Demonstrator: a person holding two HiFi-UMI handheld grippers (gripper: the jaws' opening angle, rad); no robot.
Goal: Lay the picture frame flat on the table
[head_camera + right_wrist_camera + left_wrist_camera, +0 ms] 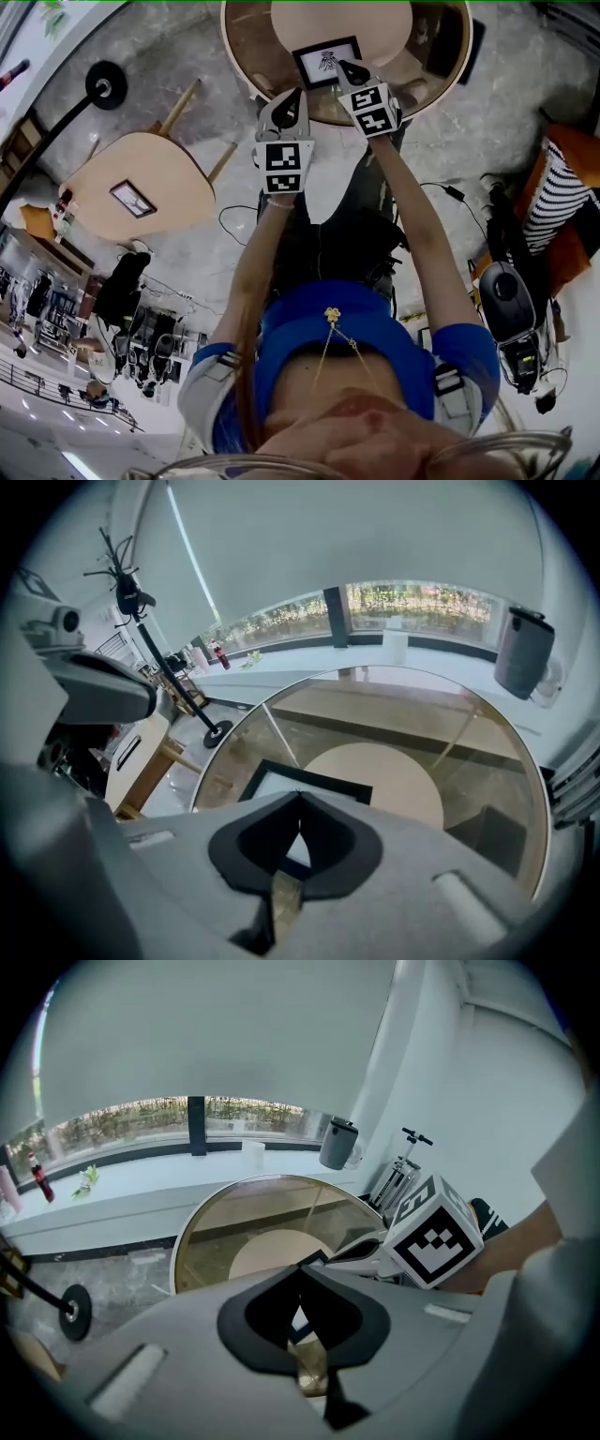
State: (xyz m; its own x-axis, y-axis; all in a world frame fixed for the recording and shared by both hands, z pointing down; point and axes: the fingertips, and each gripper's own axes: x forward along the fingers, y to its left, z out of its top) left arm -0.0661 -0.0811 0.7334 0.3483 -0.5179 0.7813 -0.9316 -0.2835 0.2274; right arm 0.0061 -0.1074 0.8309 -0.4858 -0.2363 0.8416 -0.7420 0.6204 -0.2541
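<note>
A grey stone-patterned floor surrounds a round glass counter [255, 42] with a wooden rim, set before a long window ledge. The black picture frame [325, 62] appears to lie face up on the glass, near the edge closest to the person. The right gripper [347, 69] hangs with its tip at the frame's right border; contact cannot be confirmed. Its jaws are together with nothing between them. The left gripper [292, 97] sits at the counter rim, short of the frame, jaws likewise together and empty. On this evidence the laying-down looks done or nearly so: check that all four corners bear on the glass. Lift each gripper upward first, then back, so no jaw tip drags the frame toward the near rim. Open glass lies beyond the frame; the near rim leaves little margin. A side table [141, 183] and a lamp base [103, 84] stand well apart to the left.
</note>
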